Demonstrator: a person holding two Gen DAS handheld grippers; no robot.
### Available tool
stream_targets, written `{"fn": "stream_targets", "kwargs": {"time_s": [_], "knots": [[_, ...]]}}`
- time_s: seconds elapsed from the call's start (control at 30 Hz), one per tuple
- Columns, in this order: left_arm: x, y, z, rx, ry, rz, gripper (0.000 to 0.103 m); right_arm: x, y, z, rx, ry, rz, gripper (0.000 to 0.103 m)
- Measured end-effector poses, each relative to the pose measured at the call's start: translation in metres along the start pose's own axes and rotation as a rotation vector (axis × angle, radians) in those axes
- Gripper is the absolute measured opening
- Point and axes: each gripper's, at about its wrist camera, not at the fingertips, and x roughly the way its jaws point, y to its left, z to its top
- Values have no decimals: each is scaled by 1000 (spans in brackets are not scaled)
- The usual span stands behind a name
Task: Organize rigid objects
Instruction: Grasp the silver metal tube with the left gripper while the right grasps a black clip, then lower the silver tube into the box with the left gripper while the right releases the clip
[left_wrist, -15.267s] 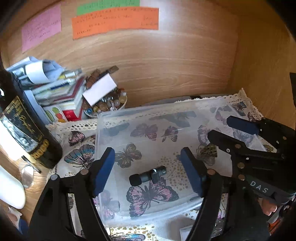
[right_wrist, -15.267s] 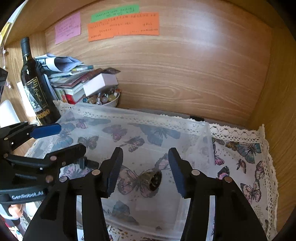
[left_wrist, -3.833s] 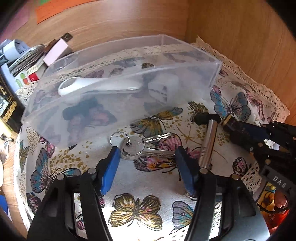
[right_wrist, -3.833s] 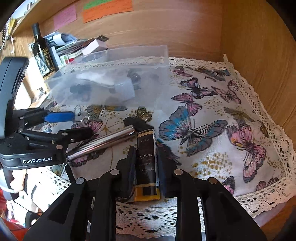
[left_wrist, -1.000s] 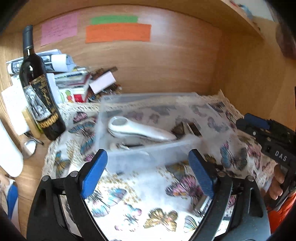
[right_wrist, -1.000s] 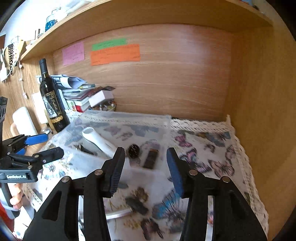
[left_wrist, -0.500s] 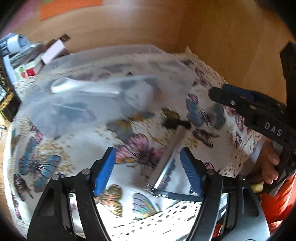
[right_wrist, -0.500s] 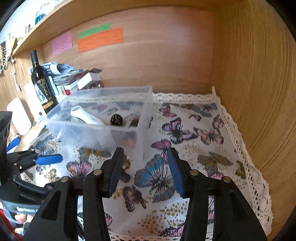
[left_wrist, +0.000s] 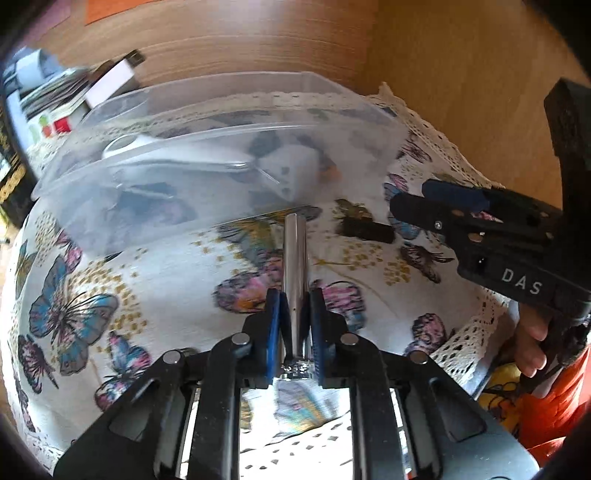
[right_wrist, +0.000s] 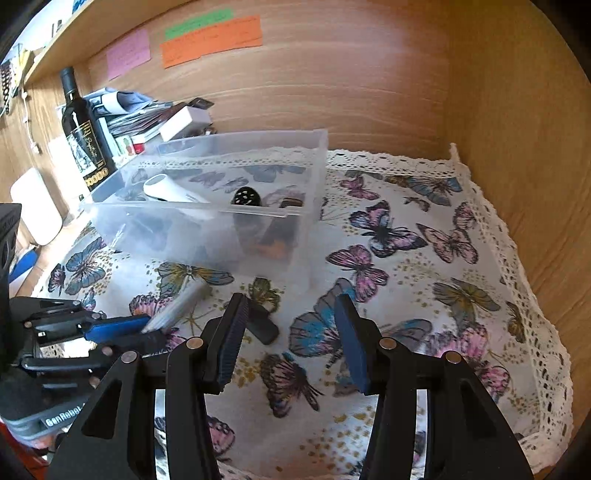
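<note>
Two grippers: our left gripper (left_wrist: 294, 325) clamps the metal tube (left_wrist: 295, 258) lying on the butterfly cloth (right_wrist: 424, 258), clear bin (right_wrist: 207, 225) just ahead; right gripper (right_wrist: 291, 343) open over a black cap (right_wrist: 262, 325).

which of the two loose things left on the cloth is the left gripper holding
The shiny metal cylinder, clamped between the left gripper pads and pointing at the clear bin. The small black piece lies free to its right, near the open right gripper.
</note>
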Motion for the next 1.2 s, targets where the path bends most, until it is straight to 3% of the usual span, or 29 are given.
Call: {"fn": "stream_targets", "kwargs": {"time_s": [0.3, 0.4, 0.43, 0.67, 1.2], "knots": [[3, 13, 5, -3, 23, 17, 15, 38, 20, -2, -85, 118, 3, 45], [6, 10, 8, 11, 13, 33, 15, 37, 20, -1, -85, 114, 9, 29], [7, 10, 9, 11, 10, 32, 15, 36, 19, -1, -80, 109, 7, 24], [-4, 16, 7, -27, -9, 27, 15, 15, 14, -3, -40, 45, 35, 24], [-75, 26, 10, -70, -201, 95, 15, -34, 33, 19, -54, -135, 79, 24]]}}
